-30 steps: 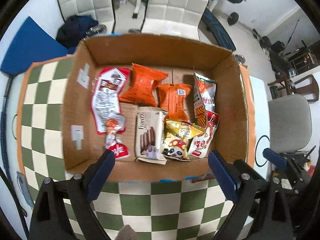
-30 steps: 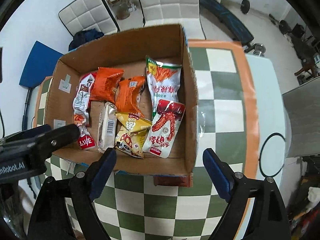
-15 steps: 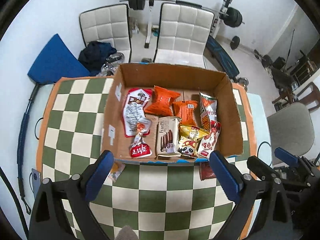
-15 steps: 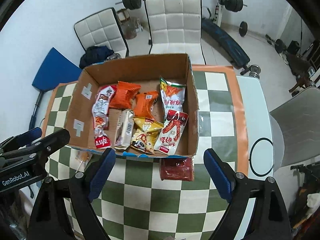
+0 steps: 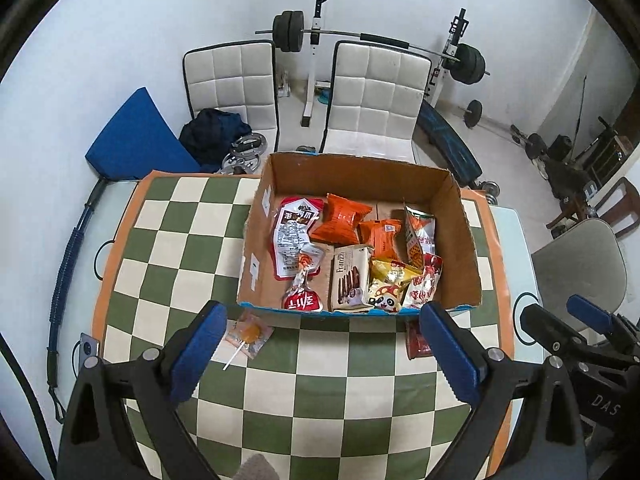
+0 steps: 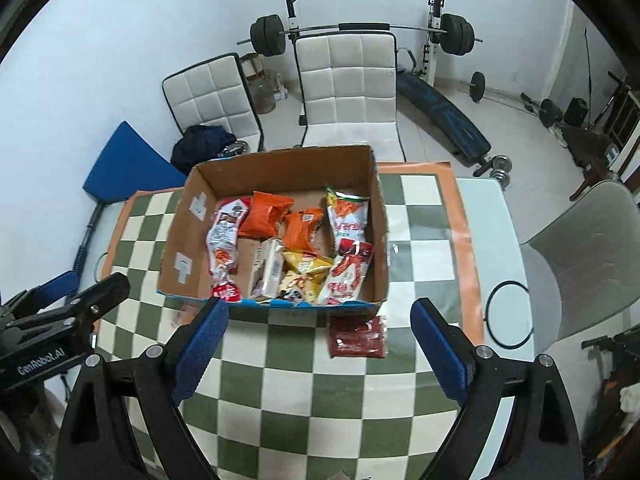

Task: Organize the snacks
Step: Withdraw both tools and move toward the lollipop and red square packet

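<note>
1. While most snacks are gathered in the cardboard box (image 5: 460, 240), two are left on the checkered surface (image 5: 320, 380) — a lollipop (image 5: 248, 334) at 7 o'clock of the box, a red packet (image 6: 357, 336) at 5 o'clock.
2. Left gripper (image 5: 320, 354) and right gripper (image 6: 318, 350) are held back, fingers spread, nothing pinched — presumably for the strays.

From my right gripper (image 6: 318, 344), jaws wide apart, I see the cardboard box (image 6: 372, 184) full of snack packets; a dark red packet (image 6: 357, 337) lies just before its near wall.
</note>
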`<state>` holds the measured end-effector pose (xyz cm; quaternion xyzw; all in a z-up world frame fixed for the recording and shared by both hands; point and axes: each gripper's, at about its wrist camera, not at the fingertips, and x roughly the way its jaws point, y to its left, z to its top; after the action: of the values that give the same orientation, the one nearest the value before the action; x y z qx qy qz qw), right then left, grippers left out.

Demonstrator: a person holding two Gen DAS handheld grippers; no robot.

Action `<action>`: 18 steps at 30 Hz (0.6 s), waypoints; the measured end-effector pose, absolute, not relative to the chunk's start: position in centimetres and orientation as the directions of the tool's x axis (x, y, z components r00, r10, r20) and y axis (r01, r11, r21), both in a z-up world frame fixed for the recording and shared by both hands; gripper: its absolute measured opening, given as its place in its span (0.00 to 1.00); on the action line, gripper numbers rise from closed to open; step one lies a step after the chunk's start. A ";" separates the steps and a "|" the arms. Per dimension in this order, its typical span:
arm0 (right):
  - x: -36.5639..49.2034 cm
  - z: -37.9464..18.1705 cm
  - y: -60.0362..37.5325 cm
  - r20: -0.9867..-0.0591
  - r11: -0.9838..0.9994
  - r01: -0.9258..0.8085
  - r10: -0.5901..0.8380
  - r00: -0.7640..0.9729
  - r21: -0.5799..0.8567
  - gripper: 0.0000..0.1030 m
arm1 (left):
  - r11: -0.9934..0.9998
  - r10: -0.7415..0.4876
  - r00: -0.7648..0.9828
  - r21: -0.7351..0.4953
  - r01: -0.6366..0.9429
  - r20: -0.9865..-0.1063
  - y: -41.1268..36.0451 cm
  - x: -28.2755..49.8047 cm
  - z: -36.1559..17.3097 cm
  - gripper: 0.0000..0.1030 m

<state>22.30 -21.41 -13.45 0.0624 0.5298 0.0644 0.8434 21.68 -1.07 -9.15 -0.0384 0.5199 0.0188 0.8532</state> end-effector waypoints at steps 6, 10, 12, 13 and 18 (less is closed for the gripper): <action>22.5 -15.2 -22.8 -0.879 0.962 0.030 0.235 0.414 0.271 0.92 | 0.985 0.040 0.408 -0.031 -0.167 -0.912 1.3 22.1 -11.7 0.96; 23.1 -19.9 -25.4 -0.909 0.942 0.142 0.243 0.339 0.305 0.92 | 0.970 0.053 0.326 -0.029 -0.241 -0.944 3.2 22.1 -15.6 0.96; 23.5 -23.0 -26.6 -0.927 0.937 0.187 0.232 0.296 0.294 0.92 | 0.960 0.047 0.279 -0.033 -0.277 -0.959 3.9 22.1 -17.9 0.96; 23.8 -24.8 -27.1 -0.938 0.937 0.207 0.221 0.267 0.280 0.92 | 0.957 0.044 0.258 -0.033 -0.289 -0.965 4.2 22.0 -18.9 0.96; 24.9 -32.8 -28.2 -0.964 0.936 0.244 0.225 0.138 0.254 0.92 | 0.941 0.013 0.159 -0.041 -0.335 -0.987 5.2 21.9 -23.8 0.96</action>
<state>24.89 -28.23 -32.79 0.1787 0.6565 -0.0062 0.7329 21.94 5.16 -23.82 -0.1263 0.6379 0.1161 0.7508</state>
